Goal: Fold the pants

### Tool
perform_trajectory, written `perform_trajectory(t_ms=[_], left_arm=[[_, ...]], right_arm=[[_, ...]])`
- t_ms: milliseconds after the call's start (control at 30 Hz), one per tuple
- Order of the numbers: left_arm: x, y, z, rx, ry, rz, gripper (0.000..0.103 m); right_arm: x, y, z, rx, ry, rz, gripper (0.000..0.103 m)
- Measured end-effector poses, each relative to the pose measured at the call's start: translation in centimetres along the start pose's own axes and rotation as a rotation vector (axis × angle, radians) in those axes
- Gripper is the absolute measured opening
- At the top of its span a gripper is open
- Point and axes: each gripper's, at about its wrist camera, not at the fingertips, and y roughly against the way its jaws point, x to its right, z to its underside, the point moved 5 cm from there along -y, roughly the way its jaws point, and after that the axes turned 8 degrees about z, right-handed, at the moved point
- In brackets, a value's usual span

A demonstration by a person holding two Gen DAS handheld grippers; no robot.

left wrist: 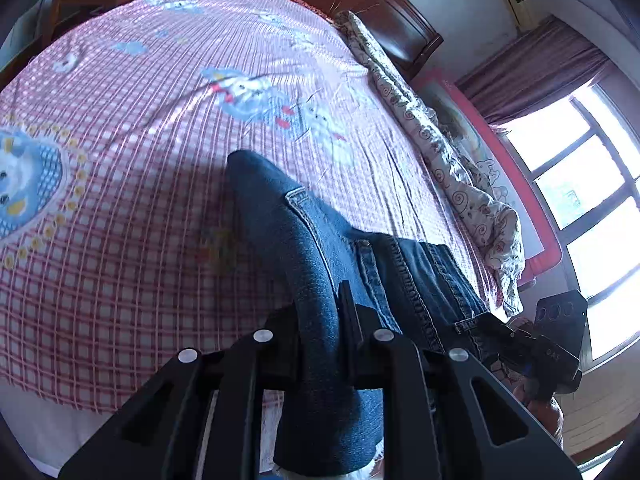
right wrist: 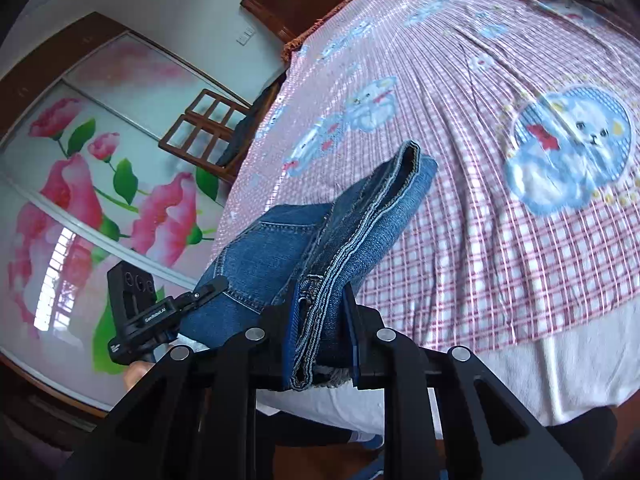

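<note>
Jeans [left wrist: 320, 248] are held up over the near edge of the bed [left wrist: 120, 240], above its pink checked sheet [right wrist: 500, 240], slung between the two grippers. Left gripper [left wrist: 324, 320]: jaws nearly together, clamped on a thick fold of denim that spills out behind the fingers. Right gripper [right wrist: 320, 320]: likewise pinched tight on a stacked bundle of hems and seams, several layers showing between the blue pads [right wrist: 290, 332]. From the right wrist view the garment sags between the two holds, back pocket [right wrist: 276, 248] face-up, the far hem end [right wrist: 412, 160] jutting out toward the bed's middle. Judgement: denim is heavy for cloth, limp yet with some body, so it droops rather than flutters and keeps a crease once pressed. Rough weave, low slip risk under the pads. Thick seam stacks are the secure holds; single layers would slide and let inner layers drop. Not fragile.
</note>
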Motion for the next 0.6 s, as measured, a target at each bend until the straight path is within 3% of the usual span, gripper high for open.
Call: perform_trajectory(t_ms=[300, 467, 500, 600], left_arm=[[3.2, -0.9, -9.1, 0.106, -0.124, -0.014, 0.015], [2.5, -3.3, -13.1, 0.150, -0.171, -0.061, 0.016], [1.9, -4.0, -13.7, 0.152, -0.174, -0.075, 0.016], [-0.8, -6.3, -14.4, 0.137, -0.139, -0.131, 0.016]], right_arm=[[-1.3, -0.6, -9.4, 0.082, 0.085, -0.025, 0.019], [-0.5, -3.1, -14.0, 0.134, 0.100, -0.017, 0.018], [0.1, -3.8, -14.7, 0.148, 0.103, -0.010, 0.010], [2.8, -5.4, -16.5, 0.181, 0.033, -0.023, 0.008]])
